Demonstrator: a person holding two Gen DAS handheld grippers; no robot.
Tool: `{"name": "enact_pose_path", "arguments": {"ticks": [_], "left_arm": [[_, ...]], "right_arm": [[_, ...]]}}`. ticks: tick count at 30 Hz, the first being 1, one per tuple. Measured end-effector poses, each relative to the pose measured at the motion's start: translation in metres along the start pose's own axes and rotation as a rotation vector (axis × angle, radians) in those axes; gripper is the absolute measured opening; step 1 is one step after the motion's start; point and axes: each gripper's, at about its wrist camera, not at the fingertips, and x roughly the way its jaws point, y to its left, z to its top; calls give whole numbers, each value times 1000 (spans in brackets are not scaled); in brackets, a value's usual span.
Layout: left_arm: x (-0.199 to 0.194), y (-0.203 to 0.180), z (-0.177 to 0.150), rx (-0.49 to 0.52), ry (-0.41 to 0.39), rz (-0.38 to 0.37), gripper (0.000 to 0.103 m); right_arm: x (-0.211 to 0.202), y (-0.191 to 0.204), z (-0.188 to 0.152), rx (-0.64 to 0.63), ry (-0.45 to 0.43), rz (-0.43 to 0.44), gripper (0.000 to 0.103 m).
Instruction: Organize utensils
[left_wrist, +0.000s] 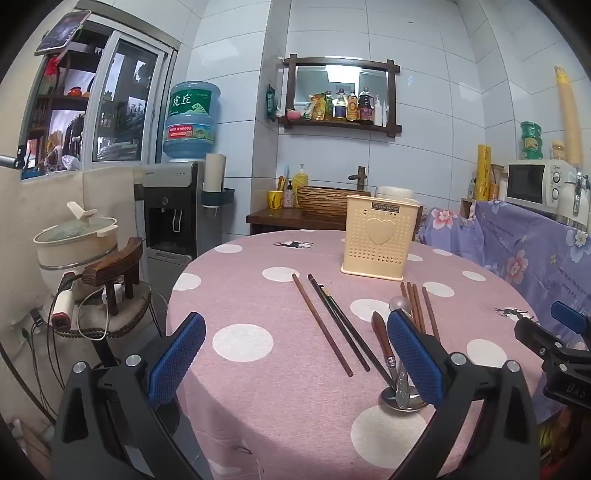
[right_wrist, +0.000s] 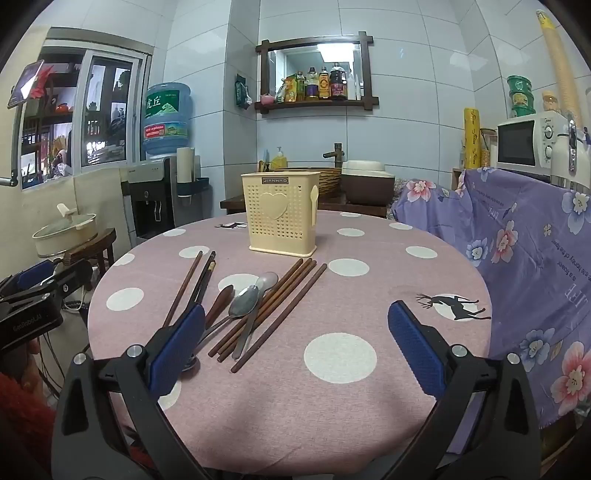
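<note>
A cream perforated utensil holder (left_wrist: 378, 240) (right_wrist: 279, 216) stands upright at the far side of the round pink polka-dot table (left_wrist: 258, 387) (right_wrist: 332, 406). Brown and black chopsticks (left_wrist: 332, 325) (right_wrist: 188, 284) lie left of centre. More brown chopsticks (right_wrist: 273, 310) (left_wrist: 421, 306), metal spoons (right_wrist: 243, 299) (left_wrist: 402, 398) and a wooden spoon (right_wrist: 221, 299) (left_wrist: 382, 339) lie in a loose pile. My left gripper (left_wrist: 295, 354) is open and empty above the near table, with the pile behind its right finger. My right gripper (right_wrist: 295, 339) is open and empty, just right of the pile.
A purple floral cloth (right_wrist: 517, 240) covers furniture at the right, with a microwave (right_wrist: 528, 142) on it. A water dispenser (left_wrist: 173, 206) and a stool with a pot (left_wrist: 77, 243) stand left of the table. A wooden sink counter (left_wrist: 295, 218) is behind it.
</note>
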Motion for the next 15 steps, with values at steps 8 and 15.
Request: {"name": "enact_pose_path", "arguments": {"ticks": [8, 15], "left_arm": [[-2, -3, 0, 16, -1, 10, 98], [-2, -2, 7, 15, 4, 13, 98]], "right_arm": [[1, 1, 0, 0, 1, 1, 98], [1, -1, 1, -1, 2, 1, 98]]}}
